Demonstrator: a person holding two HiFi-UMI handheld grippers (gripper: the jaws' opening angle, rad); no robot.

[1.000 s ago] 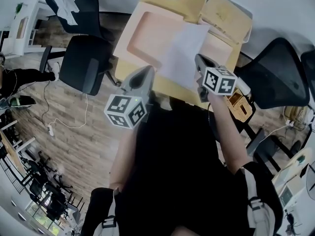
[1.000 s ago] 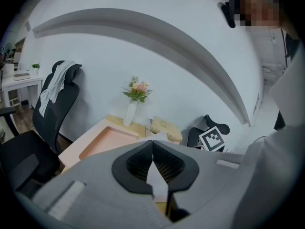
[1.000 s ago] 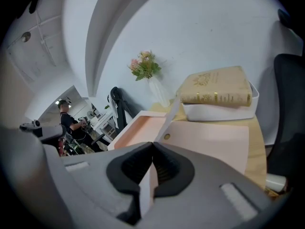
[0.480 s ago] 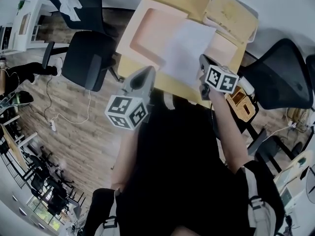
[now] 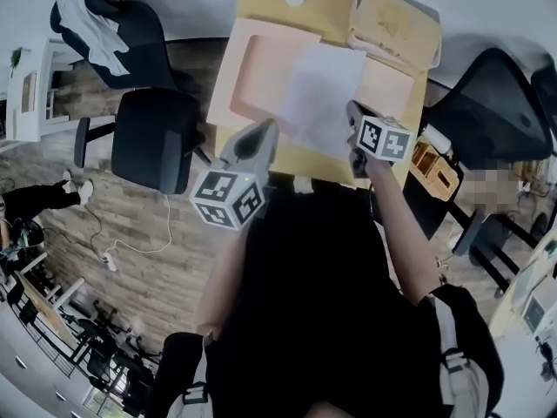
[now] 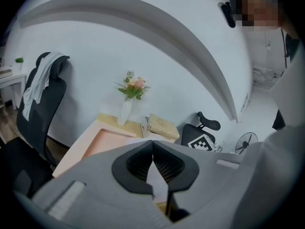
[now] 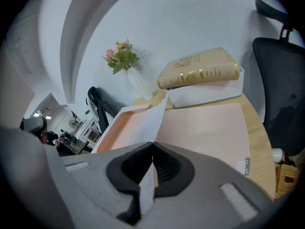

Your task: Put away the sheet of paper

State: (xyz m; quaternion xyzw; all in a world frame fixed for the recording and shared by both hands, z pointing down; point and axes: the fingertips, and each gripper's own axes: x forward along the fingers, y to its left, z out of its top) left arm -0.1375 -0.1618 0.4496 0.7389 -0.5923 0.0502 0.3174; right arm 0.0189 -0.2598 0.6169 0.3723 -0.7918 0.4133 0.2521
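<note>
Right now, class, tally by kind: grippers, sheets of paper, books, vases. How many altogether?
Grippers: 2, left gripper and right gripper
Sheet: 1
Book: 1
Vase: 1
Total: 5

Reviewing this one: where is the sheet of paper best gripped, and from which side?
Its near edge, approached from the person's side of the desk. The sheet of paper is thin and spread over the pink tray, so probably only an edge pinch works; the right gripper is shut on its near right corner. The left gripper, shut, could take the near left corner.
</note>
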